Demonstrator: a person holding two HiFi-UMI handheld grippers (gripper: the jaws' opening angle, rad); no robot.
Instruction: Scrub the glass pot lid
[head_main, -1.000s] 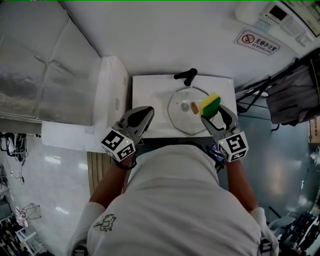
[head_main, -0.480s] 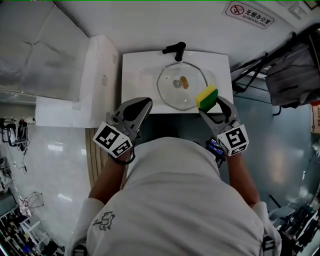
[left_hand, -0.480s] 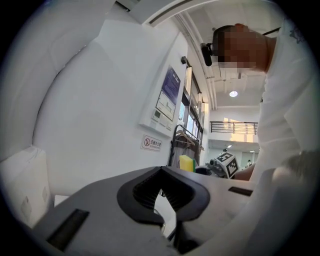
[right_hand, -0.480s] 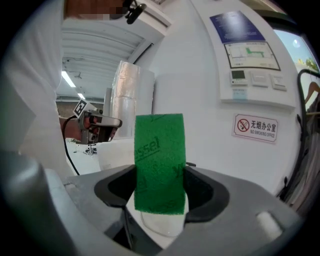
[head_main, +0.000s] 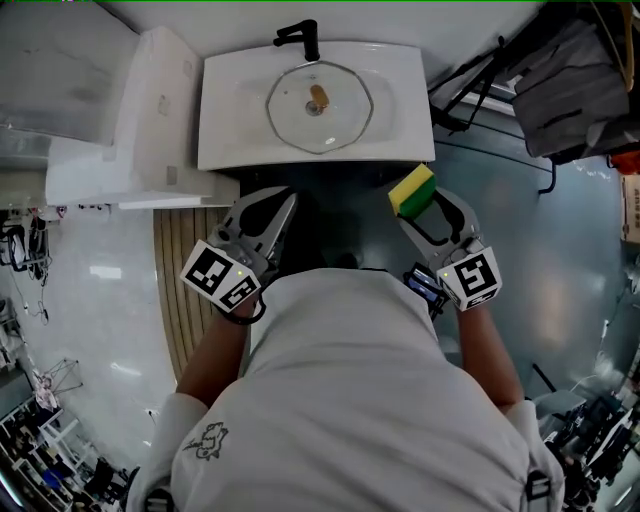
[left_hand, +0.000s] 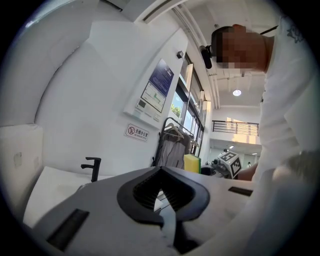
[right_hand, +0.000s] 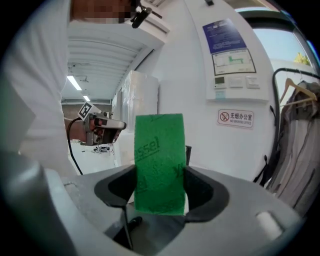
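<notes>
Left gripper (head_main: 285, 205) jaws together, empty; right gripper (head_main: 420, 208) clamps yellow-green rectangular sponge (head_main: 411, 188). Both hang short of white rectangular basin's (head_main: 225, 150) front edge, round glass pot lid (head_main: 318, 105) inside it.

The green scouring face of the sponge (right_hand: 160, 160) carries darker green print running slantwise. The letters "ssel" can be read near its upper left edge, while the other marks further right are cut off and unclear. On the far white wall (right_hand: 192, 75), right of the sponge, a small sign (right_hand: 236, 118) shows a red no-smoking circle, Chinese characters and the line "NO SMOKING OFFICE". Above it hangs a blue-headed poster (right_hand: 226, 50) whose print is too small to read. The marker cubes (head_main: 224, 281) bear only black-and-white square codes.
</notes>
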